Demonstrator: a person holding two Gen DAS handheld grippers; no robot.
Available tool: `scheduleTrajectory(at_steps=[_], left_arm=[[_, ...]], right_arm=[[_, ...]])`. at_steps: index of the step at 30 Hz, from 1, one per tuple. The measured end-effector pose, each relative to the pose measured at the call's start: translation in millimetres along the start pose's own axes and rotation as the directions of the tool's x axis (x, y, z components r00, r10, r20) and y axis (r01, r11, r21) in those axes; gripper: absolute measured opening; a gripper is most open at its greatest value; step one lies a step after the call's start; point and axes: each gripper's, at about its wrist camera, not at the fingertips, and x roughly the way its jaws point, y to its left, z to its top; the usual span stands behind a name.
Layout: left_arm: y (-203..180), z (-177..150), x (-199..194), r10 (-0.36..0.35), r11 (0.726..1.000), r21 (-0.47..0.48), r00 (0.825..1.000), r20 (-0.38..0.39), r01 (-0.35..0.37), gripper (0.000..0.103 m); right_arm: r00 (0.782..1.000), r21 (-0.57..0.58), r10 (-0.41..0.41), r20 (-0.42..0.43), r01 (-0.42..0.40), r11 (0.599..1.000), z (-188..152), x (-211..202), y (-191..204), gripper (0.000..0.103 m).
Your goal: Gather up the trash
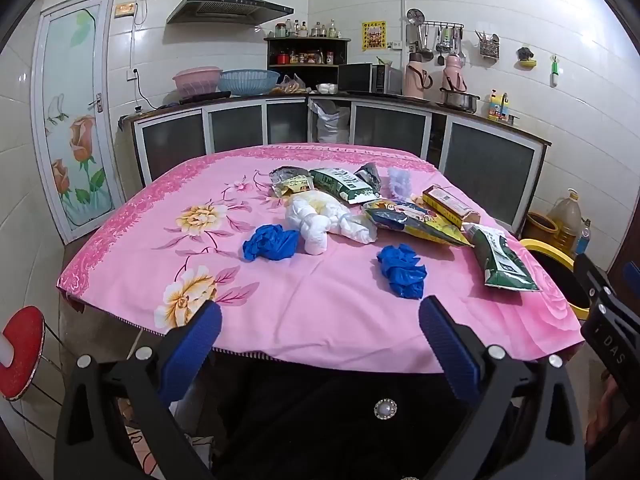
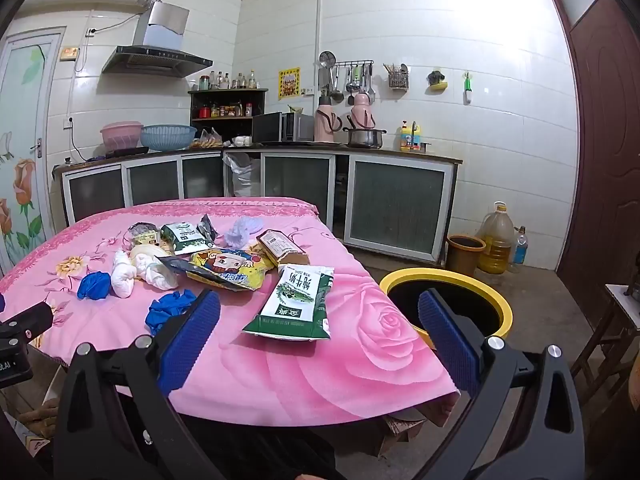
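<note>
**Mia:** Since nothing has been picked up yet, I think the job is right at the start. Both claws hang over the near edge of the pink tablecloth (image 1: 320, 312). The left gripper (image 1: 320, 344) is wide and holds nothing. The right gripper (image 2: 320, 336) is wide too, with nothing in it.

**Ben:** Where is the trash?

**Mia:** All on the table. From the left claw, one crumpled blue glove (image 1: 402, 272) lies at about 1 o'clock, quite near. Another blue glove (image 1: 270, 243) is at 11 o'clock. A white knotted bag (image 1: 324, 222) lies between them, farther back. From the right claw, a green and white milk carton (image 2: 296, 302) lies at 12 o'clock, close. Behind it are a yellow snack bag (image 2: 224, 270) and a brown box (image 2: 282, 248).

**Ben:** Where does it go?

**Mia:** Probably into the yellow-rimmed bin (image 2: 496, 300), on the floor at 2 o'clock from the right claw, just beside the table. Next, I'd guess the right claw should go down over the flat carton, pinch an edge, then swing to the bin.

**Ben:** Anything hard to see?

**Mia:** The bin's inside is just dark. The right claw's finger covers part of its rim. The pile at the back overlaps, so I can't count it. A pale purple crumpled thing (image 2: 242, 230) might be a glove; I can't tell.
</note>
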Motion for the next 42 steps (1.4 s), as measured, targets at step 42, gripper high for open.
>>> scheduleTrajectory(at_steps=[42], left_arm=[[-3.4, -1.0, 0.1, 0.004, 1.000, 0.007, 1.000, 0.005, -0.004, 0.095]], right_arm=[[1.000, 0.013, 0.005, 0.004, -0.005, 1.000, -0.9, -0.2, -2.0, 0.096]])
